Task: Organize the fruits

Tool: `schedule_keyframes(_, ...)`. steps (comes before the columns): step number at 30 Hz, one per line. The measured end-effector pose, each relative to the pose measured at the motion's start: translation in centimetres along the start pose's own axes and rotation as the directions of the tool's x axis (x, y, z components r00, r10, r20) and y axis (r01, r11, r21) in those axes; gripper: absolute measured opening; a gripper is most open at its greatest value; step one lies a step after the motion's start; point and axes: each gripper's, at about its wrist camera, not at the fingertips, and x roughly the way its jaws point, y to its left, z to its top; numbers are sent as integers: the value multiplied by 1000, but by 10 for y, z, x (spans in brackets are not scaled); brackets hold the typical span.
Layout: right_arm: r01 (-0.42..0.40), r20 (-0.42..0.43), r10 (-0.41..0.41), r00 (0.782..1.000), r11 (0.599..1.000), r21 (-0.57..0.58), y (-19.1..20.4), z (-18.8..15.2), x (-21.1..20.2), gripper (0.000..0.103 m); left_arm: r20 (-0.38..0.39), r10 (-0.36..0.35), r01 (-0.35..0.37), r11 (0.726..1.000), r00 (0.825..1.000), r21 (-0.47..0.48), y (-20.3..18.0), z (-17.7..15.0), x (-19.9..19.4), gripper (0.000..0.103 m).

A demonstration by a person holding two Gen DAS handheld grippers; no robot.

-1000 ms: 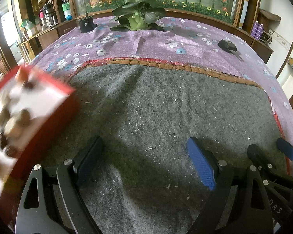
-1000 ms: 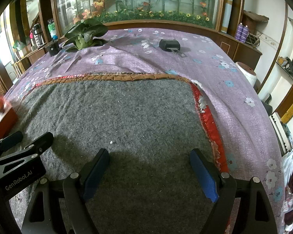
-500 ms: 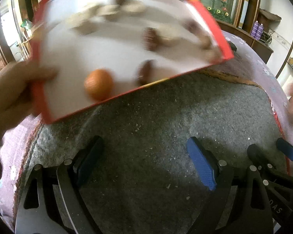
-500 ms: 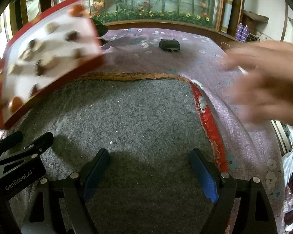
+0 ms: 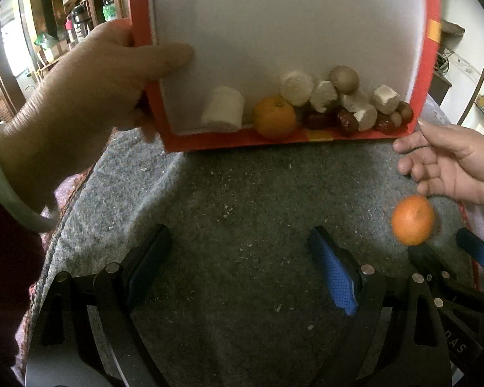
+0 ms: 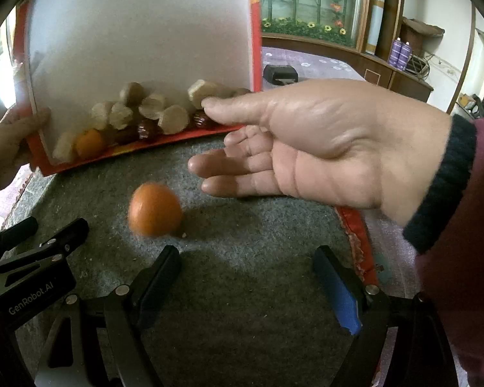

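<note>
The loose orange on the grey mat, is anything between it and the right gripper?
Nothing visible does. The loose orange lies on bare grey mat just ahead of the open right gripper, slightly to its left. The person's hand hovers beyond the fruit, and the tilted red tray is further back.

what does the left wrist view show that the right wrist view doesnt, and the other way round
Only the left wrist view shows the pale bangle on the wrist of the hand gripping the tray's edge, and flasks on a shelf behind it.

Only the right wrist view shows the dark-cuffed sleeve of the open hand, a black object on the purple cloth, and the flowered glass cabinet.

Both show the tilted red tray with food piled at its low edge, a loose orange on the grey felt, and both grippers open: left gripper, right gripper.
</note>
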Motion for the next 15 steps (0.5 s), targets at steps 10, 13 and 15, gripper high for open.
schedule_keyframes(10,0,0,0,1000,1000,0,4,3,0,85,0,0,0,1000,1000,0,-2,0,0,89)
schedule_keyframes(13,0,0,0,1000,1000,0,3,1,1,85,-1,0,0,1000,1000,-1,-1,1,1,89)
schedule_keyframes(15,0,0,0,1000,1000,0,4,1,2,85,-1,-1,1,1000,1000,-1,-1,2,1,89)
